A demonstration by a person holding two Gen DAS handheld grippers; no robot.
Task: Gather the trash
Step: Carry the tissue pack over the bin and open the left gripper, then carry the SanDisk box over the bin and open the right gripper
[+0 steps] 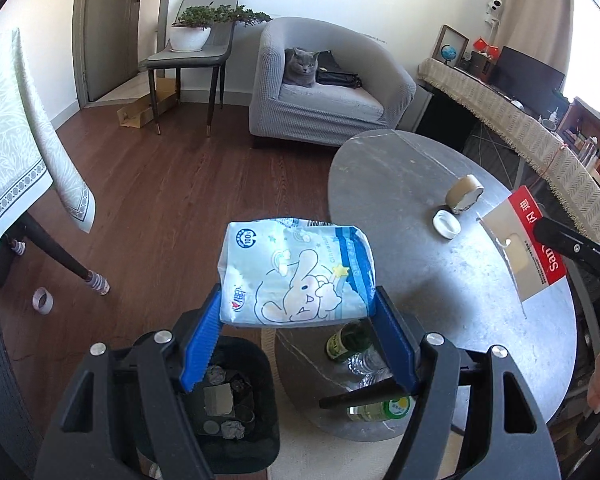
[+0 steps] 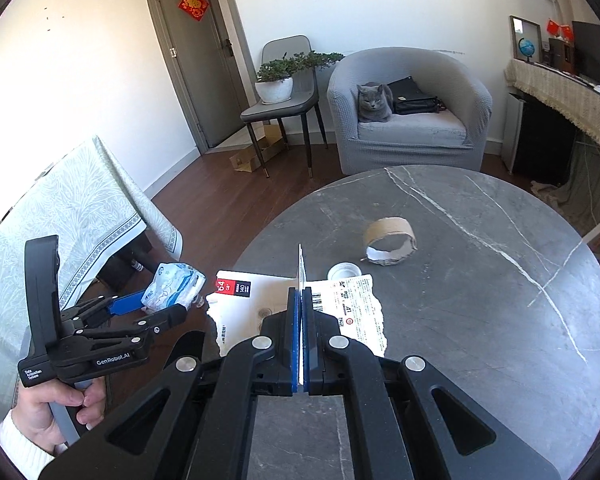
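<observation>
Tissue pack (image 1: 296, 272), soft and light, is sitting at centre frame in the left wrist view, squeezed at its lower end by the left gripper (image 1: 298, 312) above the black trash bin (image 1: 236, 396) at lower left. Right gripper (image 2: 301, 320) is pinching torn cardboard packaging (image 2: 300, 308) on edge over the desk (image 2: 480, 280); thin, stiff, probably slippery. Cardboard tape core (image 2: 390, 246) and white cap (image 2: 343, 271) are waiting beyond.
</observation>
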